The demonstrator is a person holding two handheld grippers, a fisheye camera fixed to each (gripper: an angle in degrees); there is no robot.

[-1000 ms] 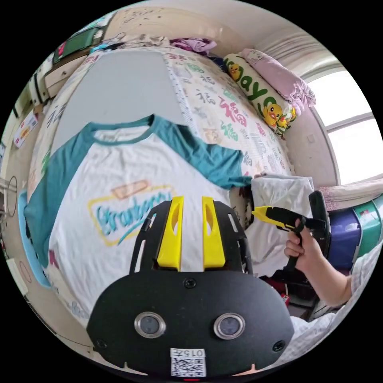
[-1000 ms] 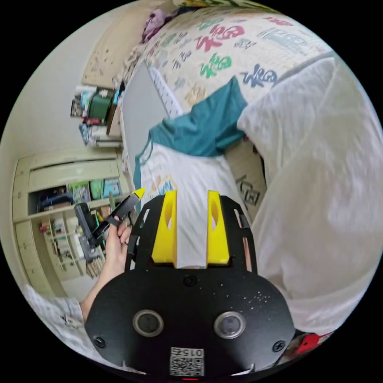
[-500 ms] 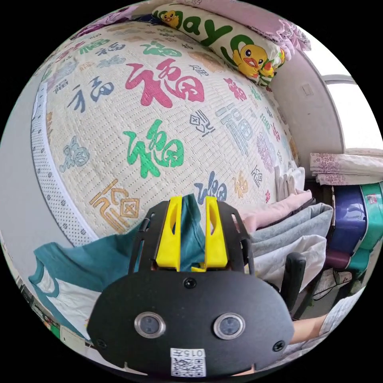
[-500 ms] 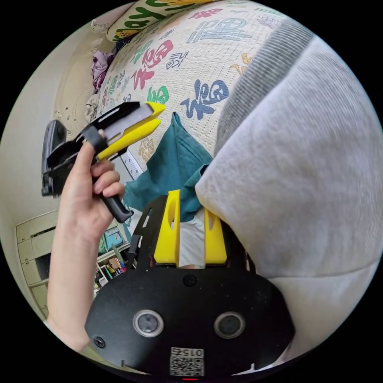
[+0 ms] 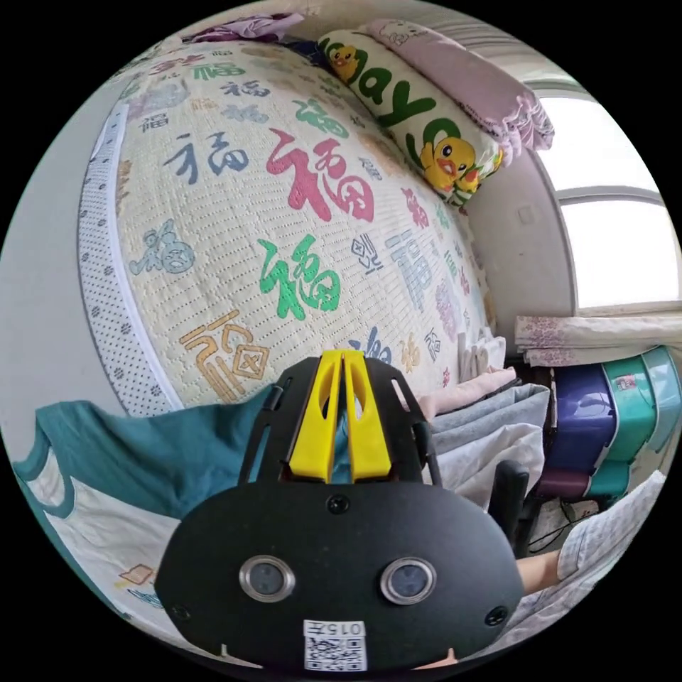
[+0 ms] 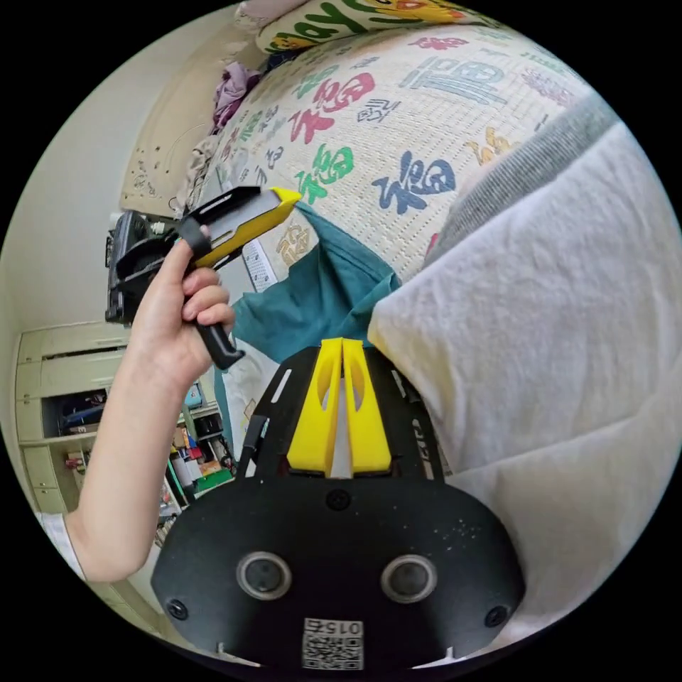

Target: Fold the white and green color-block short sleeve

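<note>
The white shirt with teal sleeves lies on the bed, its body at the lower left of the left gripper view. Its teal sleeve runs up into my left gripper, whose yellow jaws are shut on the sleeve's end. In the right gripper view the same left gripper, held in a hand, pinches the raised tip of the teal sleeve. My right gripper is shut lower on the shirt, with white cloth showing between its jaws just below the sleeve.
A cream bed mat printed with coloured characters covers the bed. A duck pillow lies at its far end. Folded clothes are stacked close to my right gripper. Storage boxes stand by the window; shelves stand behind the arm.
Both pairs of jaws have closed: the left on the teal sleeve's end, the right on the white cloth below it. The sleeve tip now stands lifted off the mat.
</note>
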